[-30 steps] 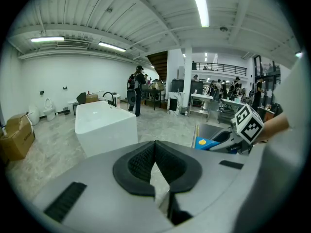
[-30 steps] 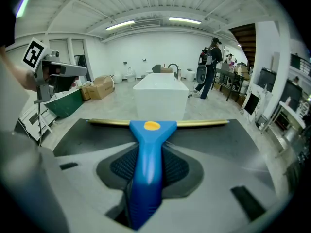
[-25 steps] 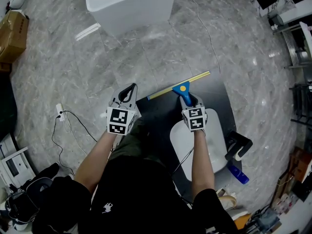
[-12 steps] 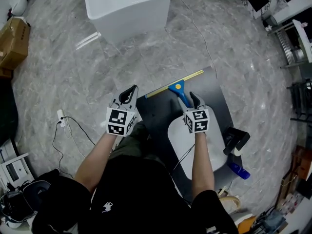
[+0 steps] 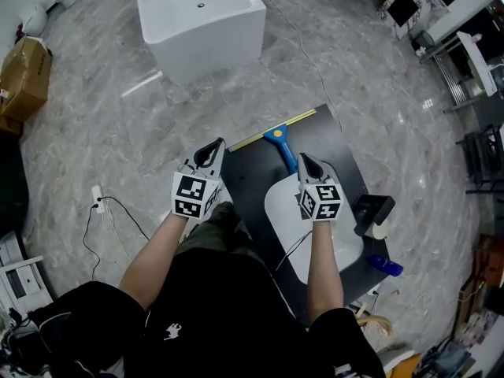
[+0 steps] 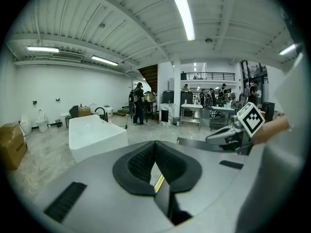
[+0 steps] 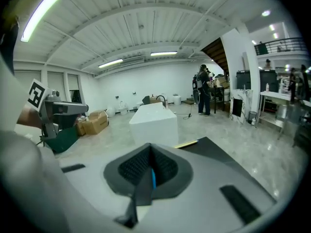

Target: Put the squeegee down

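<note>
The squeegee (image 5: 277, 136), with a blue handle and a long yellow blade, lies flat on the black mat (image 5: 248, 183). My right gripper (image 5: 303, 161) hovers just behind the handle's end, shut and empty; in the right gripper view (image 7: 149, 152) a sliver of blue shows below its closed pads and the yellow blade (image 7: 187, 143) lies beyond. My left gripper (image 5: 210, 147) is shut with nothing in it, over the mat's left edge, to the left of the blade. In the left gripper view (image 6: 155, 147) its pads meet.
A white oval piece (image 5: 279, 211) lies on the mat under my right arm. A white bathtub (image 5: 201, 14) stands ahead. A black object (image 5: 370, 211) and a blue bottle (image 5: 386, 266) sit at the right. A cardboard box (image 5: 24, 65) and a floor cable (image 5: 98, 199) lie at the left.
My right gripper held the blue handle, opened and let it go, then drew back and shut empty. Both hands have risen. The squeegee stays on the mat.
</note>
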`<state>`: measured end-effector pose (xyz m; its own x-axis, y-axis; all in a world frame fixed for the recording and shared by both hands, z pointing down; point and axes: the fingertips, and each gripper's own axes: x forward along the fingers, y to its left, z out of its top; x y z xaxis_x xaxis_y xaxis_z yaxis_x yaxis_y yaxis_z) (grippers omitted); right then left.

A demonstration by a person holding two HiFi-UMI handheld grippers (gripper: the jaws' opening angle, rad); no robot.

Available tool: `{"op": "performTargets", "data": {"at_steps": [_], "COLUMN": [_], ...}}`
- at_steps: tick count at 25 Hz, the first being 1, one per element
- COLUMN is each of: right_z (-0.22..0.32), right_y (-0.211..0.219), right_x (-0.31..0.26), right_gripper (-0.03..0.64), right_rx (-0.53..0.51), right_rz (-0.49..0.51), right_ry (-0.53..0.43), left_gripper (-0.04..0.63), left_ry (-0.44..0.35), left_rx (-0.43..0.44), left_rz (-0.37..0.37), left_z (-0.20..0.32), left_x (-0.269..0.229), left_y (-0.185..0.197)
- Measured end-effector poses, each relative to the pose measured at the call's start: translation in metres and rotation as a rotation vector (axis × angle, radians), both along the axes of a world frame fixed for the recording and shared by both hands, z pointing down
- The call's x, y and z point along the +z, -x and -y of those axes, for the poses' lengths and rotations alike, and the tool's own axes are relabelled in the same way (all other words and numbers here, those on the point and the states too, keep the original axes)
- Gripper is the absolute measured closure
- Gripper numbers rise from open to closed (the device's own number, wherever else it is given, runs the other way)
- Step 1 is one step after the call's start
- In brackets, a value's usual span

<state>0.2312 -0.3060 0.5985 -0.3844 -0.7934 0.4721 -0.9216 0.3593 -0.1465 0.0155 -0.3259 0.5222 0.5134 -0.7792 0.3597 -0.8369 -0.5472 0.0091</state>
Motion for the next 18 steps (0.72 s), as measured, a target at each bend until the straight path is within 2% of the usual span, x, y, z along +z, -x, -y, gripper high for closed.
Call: {"op": "performTargets", "data": {"at_steps": [7, 12, 18], "right_z": [-0.044, -0.076, -0.102], "right_y": [-0.007, -0.012, -0.013], "right_x": [-0.043, -0.065, -0.081], "right_gripper": [0.615, 0.615, 0.615], "right_rx": [0.046, 0.072, 0.116], "right_rz": [0.030, 0.055, 0.068], "right_ry": [-0.068, -0.097, -0.127], "left_gripper": [0.594, 0.594, 0.594], "left_ry": [-0.043, -0.070, -0.096], "left_rx": [0.020, 0.031, 0.041], "left_rz": [-0.030, -0.019, -0.034], "left_z": [-0.040, -0.068, -0.090], "left_x": [-0.027, -0.038, -0.053], "left_y": [-0.009, -0.013, -0.006]}}
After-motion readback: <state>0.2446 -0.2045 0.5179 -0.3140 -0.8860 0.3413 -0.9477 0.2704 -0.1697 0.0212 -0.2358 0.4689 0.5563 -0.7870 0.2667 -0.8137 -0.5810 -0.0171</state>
